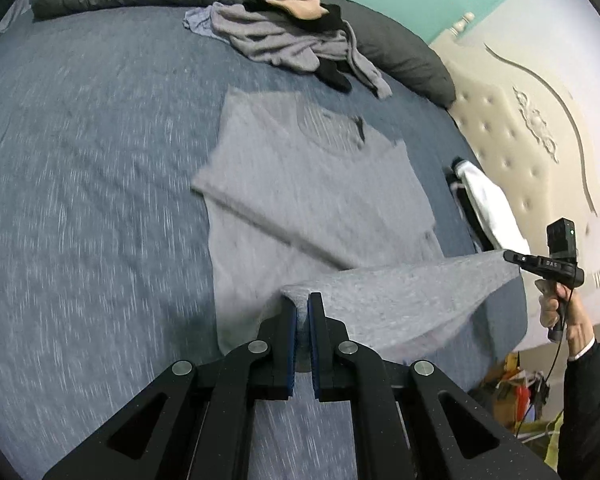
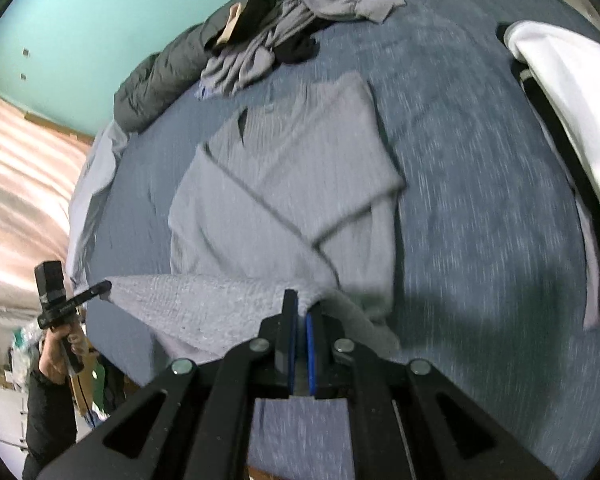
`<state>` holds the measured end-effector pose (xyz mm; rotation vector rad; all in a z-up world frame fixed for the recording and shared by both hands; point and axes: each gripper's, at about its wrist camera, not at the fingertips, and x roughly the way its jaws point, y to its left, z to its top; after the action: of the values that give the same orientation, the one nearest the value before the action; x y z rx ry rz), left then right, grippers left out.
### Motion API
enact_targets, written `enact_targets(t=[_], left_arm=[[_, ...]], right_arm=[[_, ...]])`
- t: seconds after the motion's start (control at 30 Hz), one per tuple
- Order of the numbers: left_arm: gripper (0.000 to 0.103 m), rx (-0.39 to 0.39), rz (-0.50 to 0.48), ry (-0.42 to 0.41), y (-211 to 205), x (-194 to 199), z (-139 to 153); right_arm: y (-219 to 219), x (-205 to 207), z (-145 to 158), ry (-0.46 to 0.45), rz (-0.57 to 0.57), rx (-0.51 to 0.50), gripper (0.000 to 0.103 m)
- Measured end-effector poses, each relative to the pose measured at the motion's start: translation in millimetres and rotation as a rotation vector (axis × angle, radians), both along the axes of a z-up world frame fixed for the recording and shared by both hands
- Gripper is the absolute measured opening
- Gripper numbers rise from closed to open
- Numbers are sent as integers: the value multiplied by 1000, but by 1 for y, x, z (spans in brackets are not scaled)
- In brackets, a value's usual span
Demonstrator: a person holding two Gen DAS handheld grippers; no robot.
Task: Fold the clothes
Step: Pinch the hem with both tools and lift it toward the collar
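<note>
A grey T-shirt [image 1: 312, 184] lies on the blue bed, its sleeves folded in over the body. Its bottom hem is lifted off the bed and stretched between both grippers. My left gripper [image 1: 302, 300] is shut on one hem corner. In the left wrist view the right gripper [image 1: 510, 257] pinches the other corner at the far right, held by a hand. In the right wrist view, my right gripper [image 2: 303, 304] is shut on the shirt [image 2: 284, 160] hem, and the left gripper [image 2: 106, 286] grips the opposite corner at the left.
A heap of unfolded grey, black and tan clothes [image 1: 288, 36] lies at the far side by a dark duvet [image 1: 396, 52]. White and black garments [image 2: 560, 92] lie near the bed's edge by the tufted headboard [image 1: 532, 128]. Clutter sits on the floor [image 1: 512, 388].
</note>
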<state>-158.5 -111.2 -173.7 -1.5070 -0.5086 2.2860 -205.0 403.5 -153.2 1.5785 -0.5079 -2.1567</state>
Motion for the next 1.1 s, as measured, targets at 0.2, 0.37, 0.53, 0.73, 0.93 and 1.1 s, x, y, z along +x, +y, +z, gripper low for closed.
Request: enact_targets(t=[0.2, 0.37, 0.53, 0.73, 0.93, 1.1], left_arm=[[5, 12, 46, 21, -15, -75, 4], [5, 12, 78, 15, -23, -137, -7], [5, 12, 100, 23, -28, -198, -19], [5, -35, 91, 29, -20, -254, -37], [5, -64, 122, 16, -19, -294, -72], [8, -88, 142, -31, -16, -301, -119]], right_arm=[[-4, -73, 7, 18, -39, 29, 4], [-14, -133, 6, 53, -53, 57, 3], [-18, -183, -3, 86, -74, 83, 3], [-21, -238, -18, 121, -108, 110, 3], [-26, -280, -50, 142, -125, 140, 3], [-37, -296, -87, 140, -134, 175, 6]])
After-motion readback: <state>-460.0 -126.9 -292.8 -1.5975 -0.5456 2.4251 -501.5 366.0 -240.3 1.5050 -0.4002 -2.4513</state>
